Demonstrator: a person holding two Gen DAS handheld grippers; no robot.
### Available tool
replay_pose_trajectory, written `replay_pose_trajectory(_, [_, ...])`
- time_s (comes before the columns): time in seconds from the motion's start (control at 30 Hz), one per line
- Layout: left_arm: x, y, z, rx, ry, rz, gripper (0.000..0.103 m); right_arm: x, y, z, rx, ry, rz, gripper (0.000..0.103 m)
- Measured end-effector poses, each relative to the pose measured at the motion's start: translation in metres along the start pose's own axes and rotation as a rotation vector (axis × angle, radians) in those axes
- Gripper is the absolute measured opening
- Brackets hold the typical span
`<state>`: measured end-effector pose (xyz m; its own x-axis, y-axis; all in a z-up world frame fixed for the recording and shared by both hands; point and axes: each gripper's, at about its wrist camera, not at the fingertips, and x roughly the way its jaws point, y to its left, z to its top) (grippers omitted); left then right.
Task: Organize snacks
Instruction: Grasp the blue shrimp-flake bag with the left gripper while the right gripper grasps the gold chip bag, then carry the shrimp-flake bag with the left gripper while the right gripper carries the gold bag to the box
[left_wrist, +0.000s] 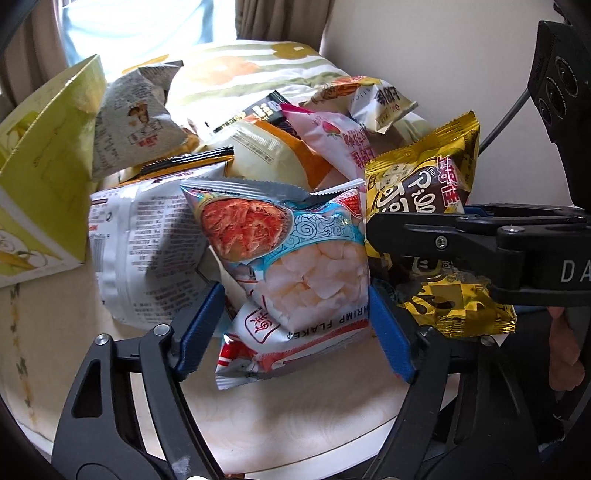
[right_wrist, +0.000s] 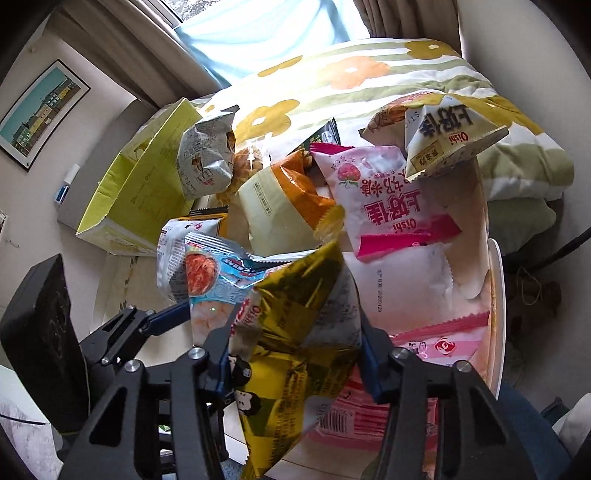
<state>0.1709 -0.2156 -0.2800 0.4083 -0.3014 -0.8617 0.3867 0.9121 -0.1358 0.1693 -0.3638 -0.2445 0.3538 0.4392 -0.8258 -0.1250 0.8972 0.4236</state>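
Left gripper (left_wrist: 295, 314) clamps the crinkled blue shrimp-flake bag (left_wrist: 284, 254), lifted above the white table (left_wrist: 295, 435); right gripper (right_wrist: 295, 365) pinches the shiny gold bag (right_wrist: 295, 347) alongside. Heaped snack packets (right_wrist: 376, 199) crowd behind, yellow-green box (left_wrist: 40, 173) left.

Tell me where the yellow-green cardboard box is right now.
The yellow-green cardboard box stands open at the far left of both wrist views, on the table's left edge just left of the grey-white snack bag, below the window.
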Motion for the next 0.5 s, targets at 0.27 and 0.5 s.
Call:
replay_pose_trajectory(0.27, [0.005, -0.009, 0.003, 0.051, 0.017, 0.001, 0.057, -0.002, -0.007, 0.000, 0.037, -0.011, 0.035, 0.049])
replay_pose_trajectory(0.5, [-0.004, -0.014, 0.005, 0.079, 0.009, 0.014, 0.049, -0.006, -0.005, 0.001, 0.041, -0.016, 0.047, 0.047])
